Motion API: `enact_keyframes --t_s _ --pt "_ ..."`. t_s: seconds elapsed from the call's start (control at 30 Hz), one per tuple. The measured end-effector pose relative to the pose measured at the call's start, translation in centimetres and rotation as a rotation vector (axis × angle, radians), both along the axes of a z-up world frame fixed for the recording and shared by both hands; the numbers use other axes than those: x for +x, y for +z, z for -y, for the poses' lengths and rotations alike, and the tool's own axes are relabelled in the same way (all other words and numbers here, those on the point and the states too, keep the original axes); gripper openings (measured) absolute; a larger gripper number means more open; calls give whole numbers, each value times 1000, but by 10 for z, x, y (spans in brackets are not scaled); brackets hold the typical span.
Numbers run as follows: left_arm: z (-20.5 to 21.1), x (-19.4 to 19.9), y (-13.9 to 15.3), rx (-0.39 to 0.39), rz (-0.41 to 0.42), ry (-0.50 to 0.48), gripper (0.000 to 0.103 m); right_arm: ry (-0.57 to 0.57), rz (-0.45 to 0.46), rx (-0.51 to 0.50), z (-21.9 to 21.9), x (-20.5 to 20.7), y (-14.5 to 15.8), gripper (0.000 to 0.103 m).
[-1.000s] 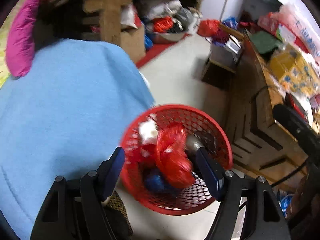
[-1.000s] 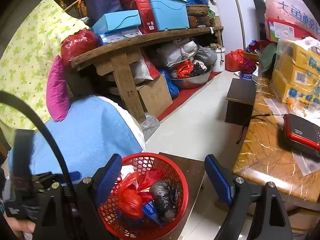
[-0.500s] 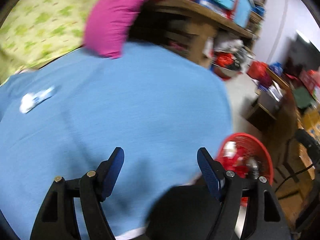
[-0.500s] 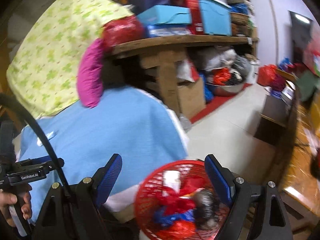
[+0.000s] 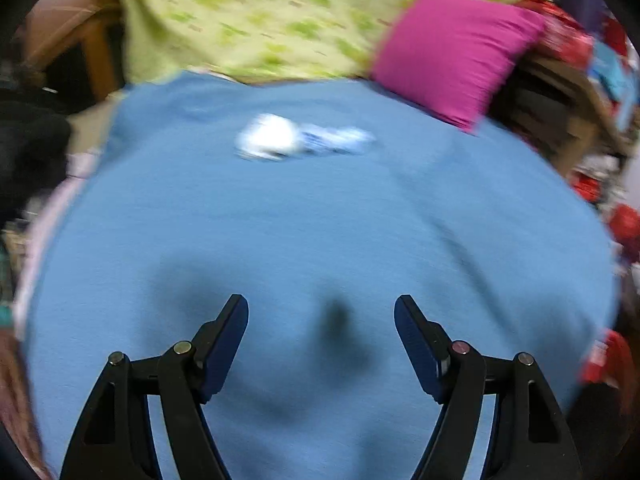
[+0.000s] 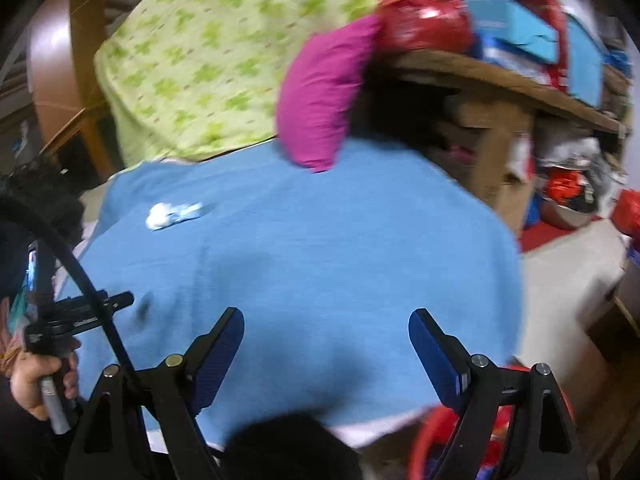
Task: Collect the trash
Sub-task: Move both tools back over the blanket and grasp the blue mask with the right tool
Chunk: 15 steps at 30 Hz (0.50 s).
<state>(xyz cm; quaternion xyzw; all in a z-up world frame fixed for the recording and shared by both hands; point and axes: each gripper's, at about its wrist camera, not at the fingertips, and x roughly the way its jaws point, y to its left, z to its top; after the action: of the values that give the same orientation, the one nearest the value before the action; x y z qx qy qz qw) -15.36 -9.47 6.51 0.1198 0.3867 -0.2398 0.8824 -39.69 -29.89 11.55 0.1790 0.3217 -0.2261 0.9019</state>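
A crumpled white and blue wrapper [image 5: 296,142] lies on the blue bedspread [image 5: 320,232], well ahead of my left gripper [image 5: 320,312], which is open and empty above the cloth. The wrapper also shows in the right wrist view [image 6: 172,213], far to the left. My right gripper [image 6: 326,328] is open and empty over the bedspread's [image 6: 320,248] near edge. The red mesh trash basket [image 6: 436,436] is partly visible below the right gripper, mostly hidden by its finger; its rim also shows in the left wrist view [image 5: 608,360].
A magenta pillow [image 5: 456,52] and a green patterned quilt [image 5: 260,12] lie at the bed's head. A wooden bench [image 6: 500,92] stacked with boxes and bags stands to the right. The left gripper's handle and hand [image 6: 44,364] show at the right view's left edge.
Both grippers have swung left from the red basket onto the bed. The wrapper has come to the middle of the left view. The basket has slid to the frame edges.
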Motion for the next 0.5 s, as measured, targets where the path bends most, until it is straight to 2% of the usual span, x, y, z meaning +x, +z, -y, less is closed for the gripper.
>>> enact_keyframes --t_s 0.07,0.3,0.37,0.5 --pt "-15 20 -5 15 60 95 76 34 6 45 -3 27 -6 87" --pt "-60 63 -27 -46 5 324 76 170 -70 64 -30 144 -26 87" --pt "-60 68 -28 -67 -15 349 76 199 -75 74 -35 182 -30 87" --pt "-53 75 -30 -68 -31 335 76 217 -77 82 -42 254 -34 87"
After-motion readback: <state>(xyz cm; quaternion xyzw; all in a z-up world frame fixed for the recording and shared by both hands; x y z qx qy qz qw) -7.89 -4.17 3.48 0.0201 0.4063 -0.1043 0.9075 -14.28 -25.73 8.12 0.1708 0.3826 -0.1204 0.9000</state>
